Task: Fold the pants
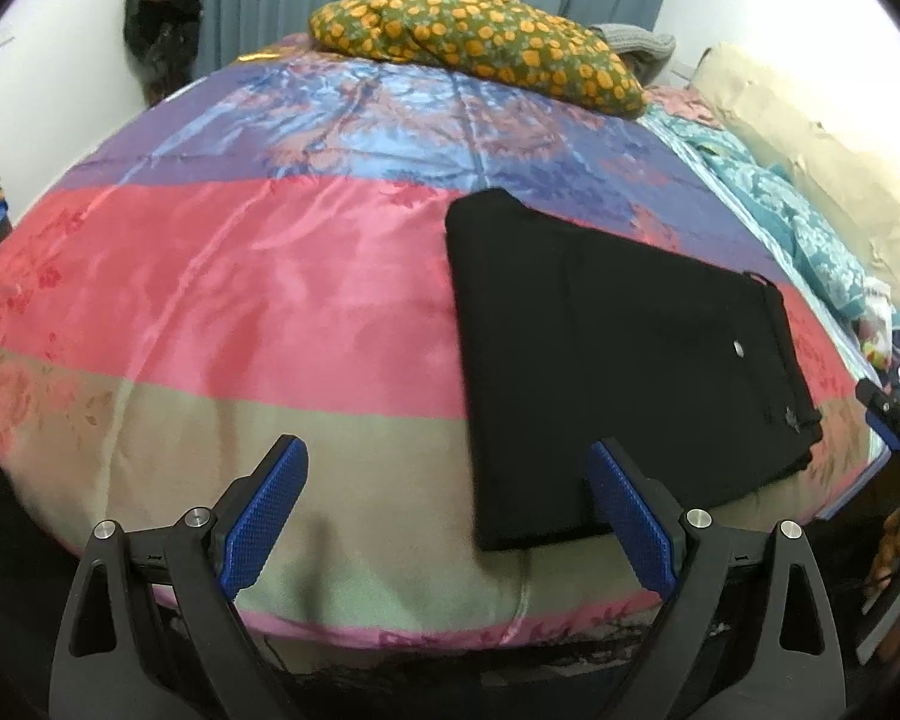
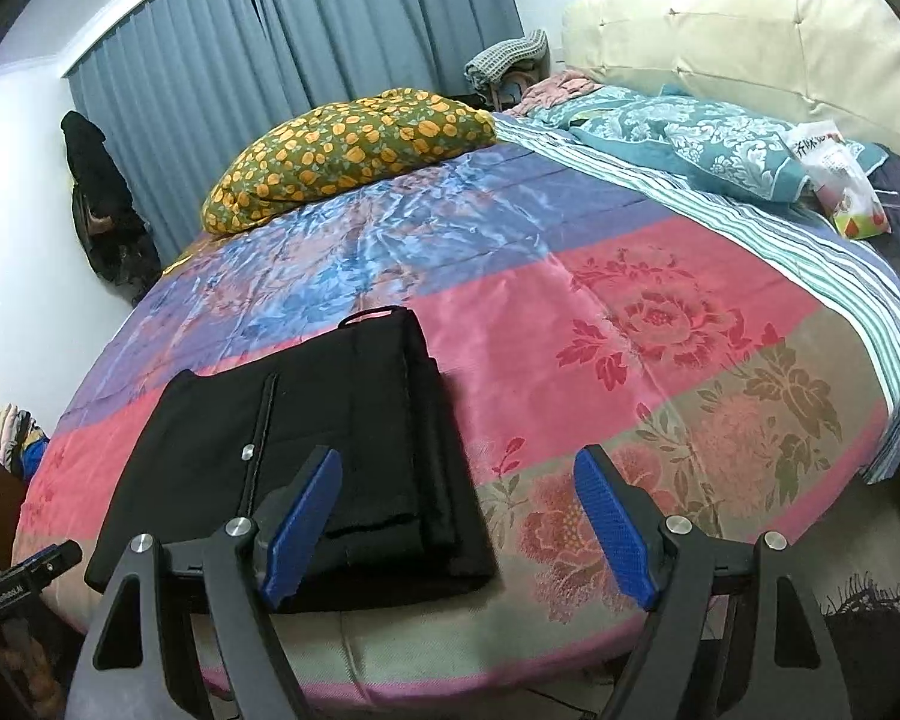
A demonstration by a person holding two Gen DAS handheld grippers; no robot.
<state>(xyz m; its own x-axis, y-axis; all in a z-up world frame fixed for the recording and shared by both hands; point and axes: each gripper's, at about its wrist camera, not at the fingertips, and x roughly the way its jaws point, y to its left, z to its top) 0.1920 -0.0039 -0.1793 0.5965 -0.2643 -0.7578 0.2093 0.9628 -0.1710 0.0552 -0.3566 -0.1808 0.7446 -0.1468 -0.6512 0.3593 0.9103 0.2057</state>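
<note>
Black pants (image 1: 618, 360) lie folded into a flat rectangle on the striped satin bedspread (image 1: 240, 300), near the bed's front edge. In the right wrist view the pants (image 2: 330, 450) sit at lower left, with a small button and the waistband showing. My left gripper (image 1: 450, 510) is open and empty, above the bed's front edge, just left of the pants. My right gripper (image 2: 456, 516) is open and empty, its left finger over the pants' near corner. Neither touches the pants.
A green pillow with orange flowers (image 1: 480, 36) lies at the far side. Teal bedding (image 2: 678, 138), a cream headboard (image 2: 750, 42) and small packets (image 2: 852, 204) are to the right. Blue curtains (image 2: 300, 30) hang behind. A black device (image 2: 24, 576) shows at lower left.
</note>
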